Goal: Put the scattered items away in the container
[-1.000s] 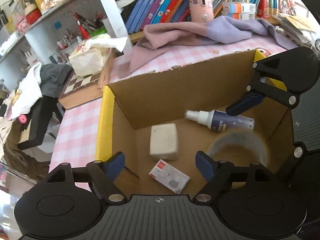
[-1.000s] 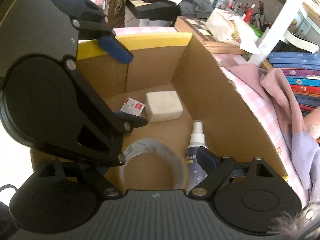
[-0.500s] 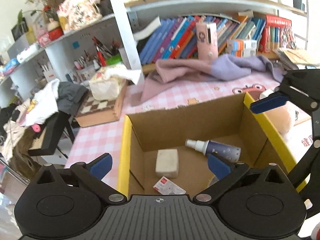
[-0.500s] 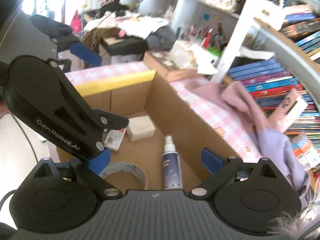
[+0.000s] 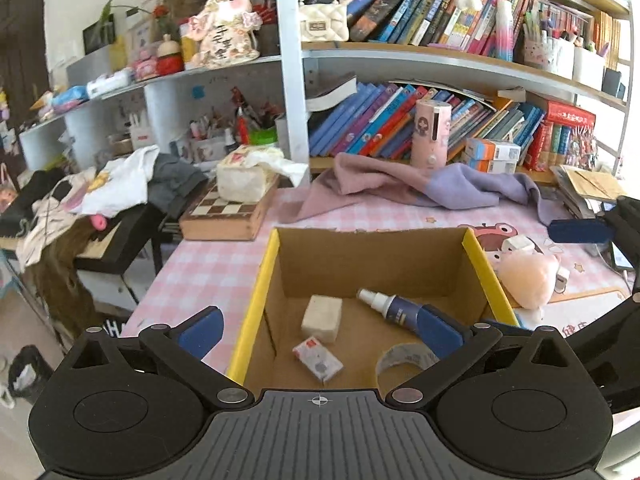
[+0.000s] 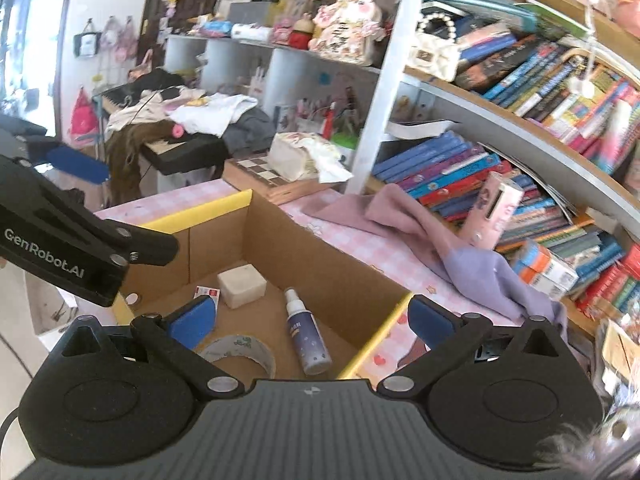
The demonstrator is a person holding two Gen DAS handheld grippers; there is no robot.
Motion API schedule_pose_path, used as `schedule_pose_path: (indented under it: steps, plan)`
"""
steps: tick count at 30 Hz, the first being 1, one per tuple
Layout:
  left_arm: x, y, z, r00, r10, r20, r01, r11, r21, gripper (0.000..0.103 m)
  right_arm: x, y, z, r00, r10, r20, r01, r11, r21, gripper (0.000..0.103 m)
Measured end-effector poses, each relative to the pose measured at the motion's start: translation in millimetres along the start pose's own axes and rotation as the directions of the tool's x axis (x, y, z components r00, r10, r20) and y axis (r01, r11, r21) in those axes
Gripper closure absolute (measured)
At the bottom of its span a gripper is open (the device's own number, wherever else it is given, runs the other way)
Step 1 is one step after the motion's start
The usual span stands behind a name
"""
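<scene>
Both grippers, left (image 5: 318, 330) and right (image 6: 310, 320), wide, empty, above cardboard box (image 5: 484, 268). Plush toy (image 5: 528, 276) on counter (image 5: 208, 264): soft, light. Pinch mid-body.

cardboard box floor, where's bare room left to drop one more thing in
Inside the brown cardboard box, bare floor lies along the far wall behind the white foam block and navy spray bottle, and between them. The near edge is crowded: small white-and-red packet, clear tape roll.

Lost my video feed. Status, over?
Left gripper open, empty. Right gripper open, empty. Spray bottle, tape roll in cardboard box. Nothing blocking.
</scene>
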State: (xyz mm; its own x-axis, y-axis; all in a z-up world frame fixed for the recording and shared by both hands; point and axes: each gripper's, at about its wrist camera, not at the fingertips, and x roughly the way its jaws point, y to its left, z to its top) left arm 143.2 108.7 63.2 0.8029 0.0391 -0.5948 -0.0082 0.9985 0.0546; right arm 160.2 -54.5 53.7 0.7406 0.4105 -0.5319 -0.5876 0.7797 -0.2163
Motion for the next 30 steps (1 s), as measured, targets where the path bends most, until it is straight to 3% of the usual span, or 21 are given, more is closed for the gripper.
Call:
schedule_pose_path:
  steps: [3, 9, 18, 21, 30]
  plan:
    - [-12, 0, -10, 1.000, 0.004, 0.005, -0.004, 1.000, 0.002, 0.000, -11, 6, -8, 1.000, -0.010, -0.018, 0.010, 1.000, 0.017, 0.000]
    - [-37, -2, -34, 0.998, -0.066, 0.004, 0.066, 0.998, 0.021, 0.000, -33, 20, -26, 0.999, -0.001, -0.032, 0.003, 0.999, 0.047, 0.000]
    - [-65, -7, -63, 1.000, 0.006, 0.030, -0.006, 1.000, -0.003, 0.000, -71, 41, -56, 0.998, -0.017, 0.053, 0.011, 0.995, 0.103, 0.000]
    - [-75, -8, -70, 0.999, -0.005, 0.045, 0.006, 1.000, -0.012, 0.000, -80, 43, -63, 0.998, -0.029, 0.058, 0.020, 0.990, 0.136, 0.000]
    - [-79, -22, -95, 1.000, -0.024, -0.012, 0.024, 0.999, -0.035, 0.000, -95, 43, -94, 0.996, -0.086, -0.011, 0.087, 0.979, 0.184, 0.000]
